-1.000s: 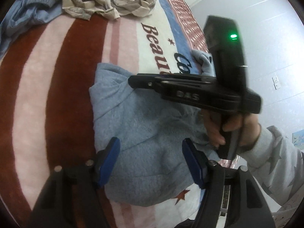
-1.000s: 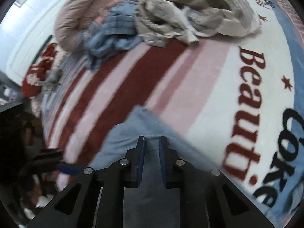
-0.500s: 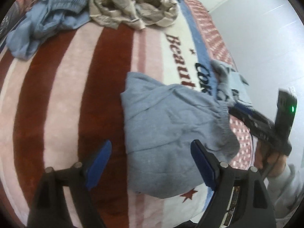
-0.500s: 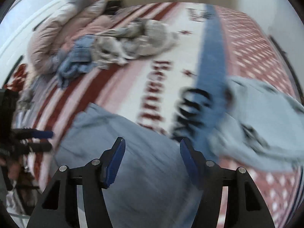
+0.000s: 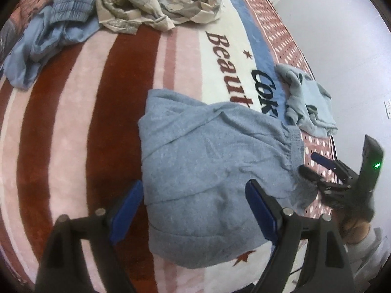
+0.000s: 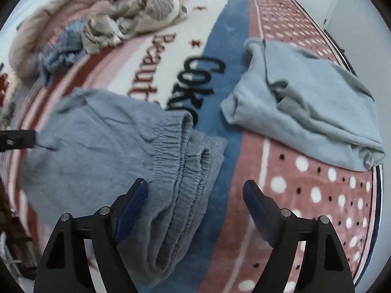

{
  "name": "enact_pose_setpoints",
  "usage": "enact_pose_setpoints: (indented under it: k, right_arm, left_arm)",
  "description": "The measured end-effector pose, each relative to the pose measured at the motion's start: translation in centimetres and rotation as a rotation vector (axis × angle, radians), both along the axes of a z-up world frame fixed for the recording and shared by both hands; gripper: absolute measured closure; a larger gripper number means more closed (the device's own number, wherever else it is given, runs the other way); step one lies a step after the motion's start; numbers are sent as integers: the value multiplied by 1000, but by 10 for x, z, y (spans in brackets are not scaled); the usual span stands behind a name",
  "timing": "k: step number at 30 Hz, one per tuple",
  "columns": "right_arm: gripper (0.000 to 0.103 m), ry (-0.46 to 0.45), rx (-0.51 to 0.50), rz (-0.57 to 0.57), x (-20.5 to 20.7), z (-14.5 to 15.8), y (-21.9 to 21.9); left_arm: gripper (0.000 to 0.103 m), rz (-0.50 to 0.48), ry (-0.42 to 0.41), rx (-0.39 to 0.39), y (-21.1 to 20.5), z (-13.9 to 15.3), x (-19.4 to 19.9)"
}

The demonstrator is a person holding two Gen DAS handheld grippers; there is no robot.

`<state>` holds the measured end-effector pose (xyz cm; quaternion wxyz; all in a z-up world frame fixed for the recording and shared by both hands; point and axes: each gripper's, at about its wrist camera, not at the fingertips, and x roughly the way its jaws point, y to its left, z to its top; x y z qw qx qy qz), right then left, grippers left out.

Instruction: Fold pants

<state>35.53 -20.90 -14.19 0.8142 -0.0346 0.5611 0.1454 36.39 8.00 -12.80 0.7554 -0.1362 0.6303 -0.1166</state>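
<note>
Left wrist view, folded blue pants [image 5: 210,171] on striped blanket [image 5: 73,122], both claws spread wide

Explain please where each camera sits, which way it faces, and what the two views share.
Left wrist: on the left hand-held gripper, open, looking across the folded blue pants and striped blanket; the right hand-held gripper shows at right.
Right wrist: on the right hand-held gripper, open, over the pants' elastic waistband; a left gripper tip at the left edge.
Shared: pants, light blue garment, beige clothes pile.
</note>
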Motion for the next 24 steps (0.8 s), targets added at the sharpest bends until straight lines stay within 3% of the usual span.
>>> enact_pose_setpoints:
  k: [4, 9, 12, 14, 18, 24]
  right_arm:
    - [27, 135, 196, -62, 3, 3, -28]
    - [27, 299, 377, -96, 4, -15, -41]
    - [27, 352, 405, -68, 4, -29, -36]
    - [36, 402, 423, -73, 5, -45, -32]
    - [37, 431, 477, -107, 8, -60, -30]
    - [44, 433, 504, -104, 17, -66, -20]
  left_arm:
    - [20, 4, 31, 47, -3, -2, 3]
    - [20, 25, 80, 80, -3, -12, 6]
    - [20, 22, 106, 71, -4, -22, 7]
    - [20, 17, 131, 71, -5, -31, 9]
    - [20, 51, 198, -57, -1, -52, 10]
    - [22, 97, 197, -127, 0, -66, 10]
